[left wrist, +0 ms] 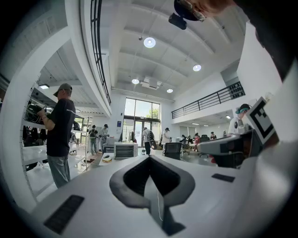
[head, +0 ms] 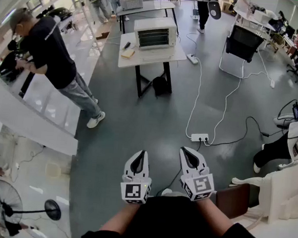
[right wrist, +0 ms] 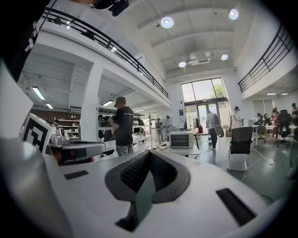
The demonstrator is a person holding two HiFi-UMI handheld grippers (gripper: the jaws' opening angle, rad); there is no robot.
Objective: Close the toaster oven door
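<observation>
The left claw (head: 143, 154) and right claw (head: 184, 150) are held side by side just in front of the person's body, both pointing out across the grey floor (head: 138, 125). In its own view, the left claw (left wrist: 150, 157) has its jaws closed together with nothing between them. The right claw (right wrist: 149, 152) is likewise shut and empty.

A white power strip (head: 199, 137) lies on the floor beyond the right claw, with white cable (head: 196, 94) running away from it.

Well apart from both claws, a white worktop (head: 174, 55) carries the toaster oven (head: 154, 33), whose front faces the claws. Its door is too small to read at this range. A yellowish object (head: 127, 53) lies just beside it, and a black bag (head: 161, 85) sits under the worktop. A person in a dark shirt (head: 51, 52) stands to the left.
</observation>
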